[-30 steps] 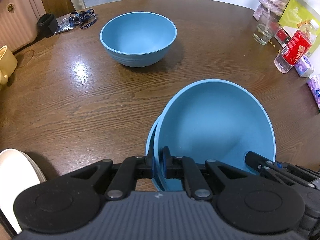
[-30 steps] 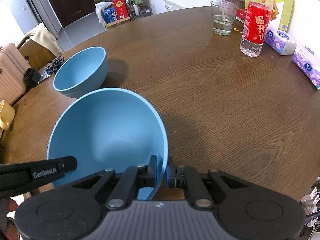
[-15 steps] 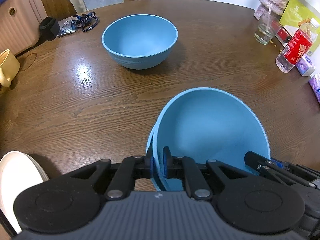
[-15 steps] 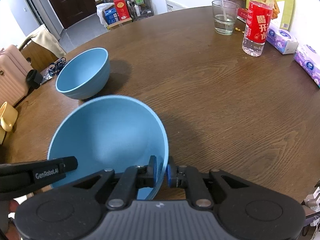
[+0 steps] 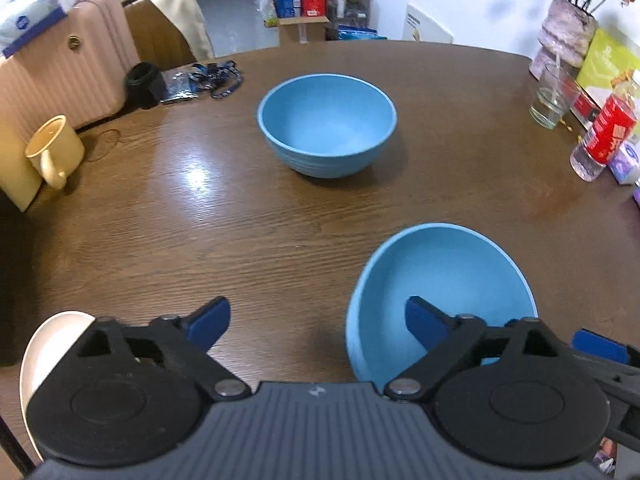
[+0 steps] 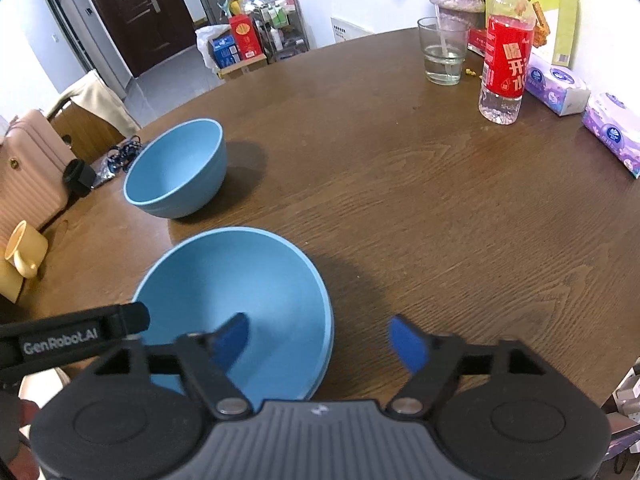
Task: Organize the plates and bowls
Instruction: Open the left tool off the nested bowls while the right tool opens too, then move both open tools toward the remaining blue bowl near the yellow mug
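Observation:
A stack of blue bowls (image 5: 440,280) (image 6: 240,288) sits on the brown round table near its front edge. A single blue bowl (image 5: 327,118) (image 6: 176,168) stands farther back. My left gripper (image 5: 316,320) is open, its right finger inside the stacked bowl and its left finger over the table. My right gripper (image 6: 320,340) is open, its left finger inside the stacked bowl and its right finger outside the rim. A white plate (image 5: 44,352) lies at the near left edge, partly hidden by the left gripper.
A yellow mug (image 5: 54,152) stands at the left. A glass (image 6: 442,52), a red-labelled bottle (image 6: 504,48) and tissue packs (image 6: 556,84) stand at the right. A lanyard and a black item (image 5: 140,84) lie at the back left.
Both grippers have opened and let go of the stacked bowls' rim. The stack now rests on the table and both grippers have drawn back a little.

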`<act>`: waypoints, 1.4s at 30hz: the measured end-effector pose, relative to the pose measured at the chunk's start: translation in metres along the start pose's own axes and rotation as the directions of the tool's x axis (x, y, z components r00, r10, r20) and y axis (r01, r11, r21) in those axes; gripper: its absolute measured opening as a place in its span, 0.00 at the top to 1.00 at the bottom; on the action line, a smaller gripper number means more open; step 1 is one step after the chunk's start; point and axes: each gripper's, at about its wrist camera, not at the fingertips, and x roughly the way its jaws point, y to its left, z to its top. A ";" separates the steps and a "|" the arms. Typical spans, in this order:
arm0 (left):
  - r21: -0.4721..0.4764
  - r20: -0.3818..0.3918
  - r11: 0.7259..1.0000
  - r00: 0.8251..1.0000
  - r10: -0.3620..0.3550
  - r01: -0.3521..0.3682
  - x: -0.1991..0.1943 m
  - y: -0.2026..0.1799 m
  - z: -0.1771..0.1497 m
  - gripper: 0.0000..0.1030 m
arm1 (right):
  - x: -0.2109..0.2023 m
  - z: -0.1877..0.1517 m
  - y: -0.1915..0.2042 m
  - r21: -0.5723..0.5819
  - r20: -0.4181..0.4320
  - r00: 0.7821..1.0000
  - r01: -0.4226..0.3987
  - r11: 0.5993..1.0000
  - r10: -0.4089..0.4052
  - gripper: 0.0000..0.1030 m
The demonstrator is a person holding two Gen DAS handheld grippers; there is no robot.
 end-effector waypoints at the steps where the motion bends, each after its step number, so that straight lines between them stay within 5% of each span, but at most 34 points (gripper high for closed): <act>1: -0.005 0.001 1.000 1.000 0.001 -0.001 -0.001 0.002 0.000 0.02 | -0.001 0.000 -0.001 0.001 0.000 1.000 -0.003 1.000 0.003 0.19; 19: -0.041 0.030 0.999 1.000 0.007 -0.006 -0.029 0.024 -0.022 0.00 | -0.030 -0.019 0.012 -0.023 0.025 0.999 -0.041 0.999 0.042 0.09; 23: -0.049 0.036 0.999 0.999 0.009 -0.007 -0.037 0.029 -0.028 0.00 | -0.039 -0.024 0.016 -0.034 0.036 0.998 -0.049 0.998 0.050 0.00; 42: -0.104 0.086 0.995 0.996 0.012 -0.003 -0.079 0.051 -0.059 0.00 | -0.084 -0.051 0.033 -0.082 0.086 0.993 -0.076 0.994 0.083 0.00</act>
